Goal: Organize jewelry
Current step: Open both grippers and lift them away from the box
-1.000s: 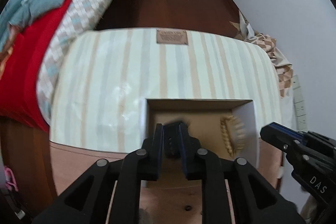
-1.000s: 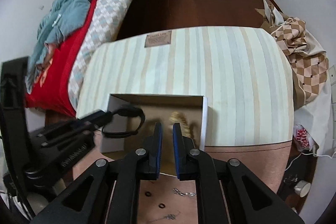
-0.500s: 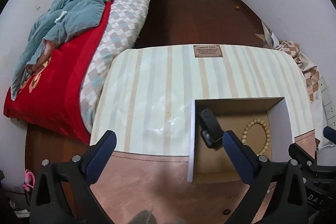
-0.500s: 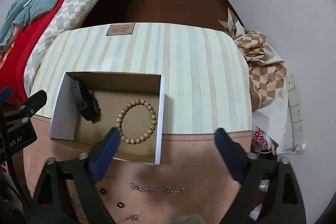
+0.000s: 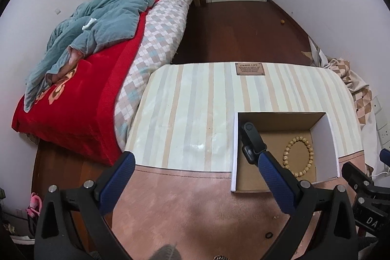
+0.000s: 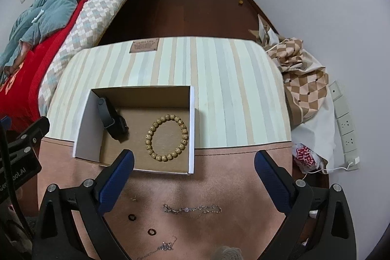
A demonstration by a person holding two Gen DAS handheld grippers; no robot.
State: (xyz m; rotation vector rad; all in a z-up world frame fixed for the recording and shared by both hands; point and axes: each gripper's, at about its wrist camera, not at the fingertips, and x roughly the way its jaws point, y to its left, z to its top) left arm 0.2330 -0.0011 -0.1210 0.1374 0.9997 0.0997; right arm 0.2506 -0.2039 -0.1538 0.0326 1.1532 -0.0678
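bead bracelet (image 6: pixel 167 137), black watch (image 6: pixel 111 120) in box (image 6: pixel 191 128); both grippers empty, jaws wide.

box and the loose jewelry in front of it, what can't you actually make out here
- Black watch: left wrist view, lower strap hidden by a gripper finger.
- Small chain: right wrist view, too small for detail.
- Brown label: text too small to read.
- Box near-left corner: behind the finger.
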